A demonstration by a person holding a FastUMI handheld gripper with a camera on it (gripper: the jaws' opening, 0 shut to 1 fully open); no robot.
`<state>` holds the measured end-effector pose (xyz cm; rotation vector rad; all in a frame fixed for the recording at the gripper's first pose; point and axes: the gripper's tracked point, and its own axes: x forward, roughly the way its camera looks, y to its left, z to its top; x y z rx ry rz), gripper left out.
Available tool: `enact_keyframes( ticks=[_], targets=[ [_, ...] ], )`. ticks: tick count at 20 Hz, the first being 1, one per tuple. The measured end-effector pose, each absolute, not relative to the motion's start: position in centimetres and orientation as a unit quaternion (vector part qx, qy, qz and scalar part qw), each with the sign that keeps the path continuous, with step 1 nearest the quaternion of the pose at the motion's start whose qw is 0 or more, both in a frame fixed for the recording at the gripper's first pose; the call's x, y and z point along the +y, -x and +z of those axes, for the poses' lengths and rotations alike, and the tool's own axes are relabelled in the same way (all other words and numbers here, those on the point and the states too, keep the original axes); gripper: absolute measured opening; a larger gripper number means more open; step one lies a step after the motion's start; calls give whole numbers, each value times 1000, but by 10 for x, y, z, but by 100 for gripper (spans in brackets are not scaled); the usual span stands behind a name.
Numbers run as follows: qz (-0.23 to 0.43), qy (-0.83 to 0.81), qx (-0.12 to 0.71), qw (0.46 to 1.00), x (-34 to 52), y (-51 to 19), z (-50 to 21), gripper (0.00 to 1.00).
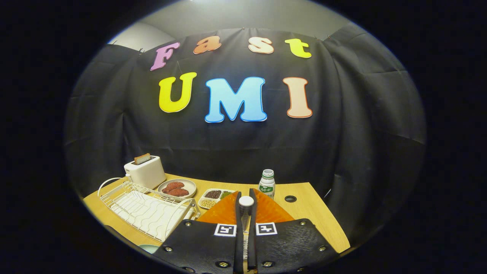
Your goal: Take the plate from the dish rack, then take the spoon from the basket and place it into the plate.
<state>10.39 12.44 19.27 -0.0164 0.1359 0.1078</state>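
Note:
My gripper point(245, 195) is shut on the spoon point(246, 201), whose white rounded end sticks up between the two fingertips while its thin shaft runs down the narrow gap between them. Just beyond and under the fingers, an orange ribbed plate point(220, 214) lies on the wooden table point(315, 219), showing on both sides of the fingers. The white wire dish rack point(144, 209) stands to the left of the plate with nothing in it. A pale rim point(150, 248), too little of it showing to identify, peeks out below the rack beside the gripper body.
A white toaster point(145, 171) with a slice in it stands behind the rack. A round dish of reddish meat point(177, 188) and a small tray of beans point(215, 197) sit behind the orange plate. A small bottle point(267, 184) stands beyond the fingers, near a cable hole point(290, 198).

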Motion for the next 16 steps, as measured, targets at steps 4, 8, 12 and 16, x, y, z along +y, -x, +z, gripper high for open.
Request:
enact_keyframes(
  ticks=[4, 8, 12, 16],
  targets=[
    [40, -2, 67, 997, 130, -81, 212, 5],
    [30, 0, 73, 997, 139, -52, 221, 5],
    [16, -8, 83, 996, 147, -26, 221, 5],
    [5, -4, 94, 996, 154, -5, 215, 4]
  ],
)
